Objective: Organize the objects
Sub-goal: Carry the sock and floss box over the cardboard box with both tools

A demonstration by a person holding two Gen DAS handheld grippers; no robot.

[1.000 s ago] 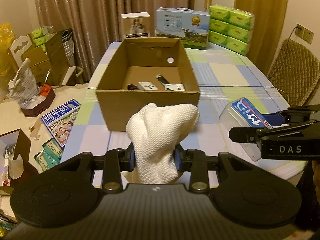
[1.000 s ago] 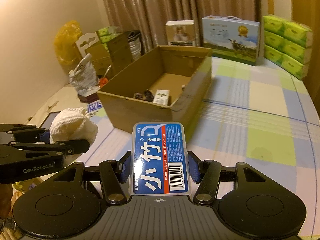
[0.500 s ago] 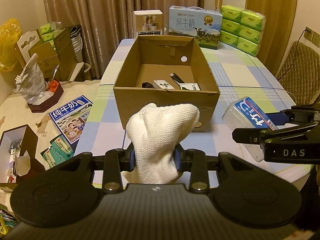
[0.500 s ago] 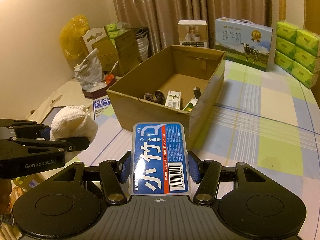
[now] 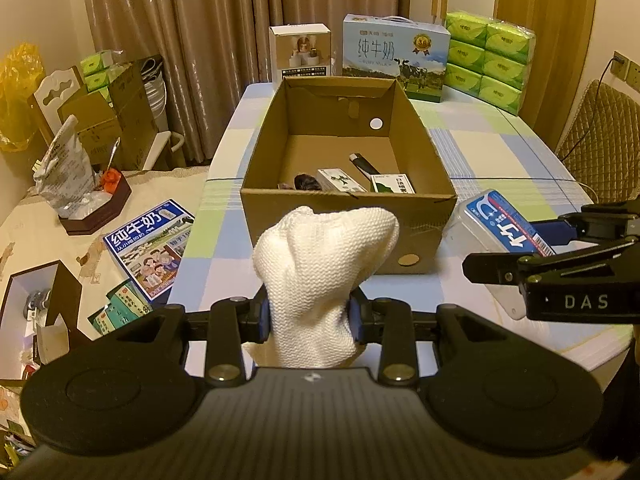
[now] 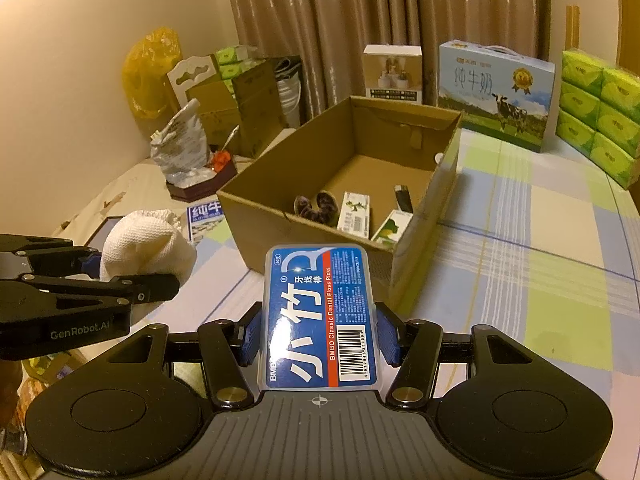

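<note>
My left gripper [image 5: 310,316] is shut on a white knitted cloth bundle [image 5: 320,272], held above the table's near edge in front of the open cardboard box [image 5: 348,216]. In the right wrist view the bundle [image 6: 148,240] shows at the left. My right gripper [image 6: 319,338] is shut on a blue-labelled floss pick box [image 6: 320,316], also seen at the right of the left wrist view as the floss pick box [image 5: 500,232]. The cardboard box [image 6: 320,220] holds small cartons [image 6: 354,212], a dark lighter [image 6: 403,197] and a dark furry item [image 6: 316,206].
On the checked tablecloth [image 6: 540,264] behind the box stand a milk carton case [image 5: 394,62], a small white box [image 5: 301,52] and stacked green tissue packs [image 5: 488,58]. A cluttered low surface with a milk case [image 5: 150,248] lies left. A padded chair [image 5: 600,136] is at right.
Both grippers have risen and drawn back a little with their loads; the box's inside shows more fully now. Neither grip has changed.
</note>
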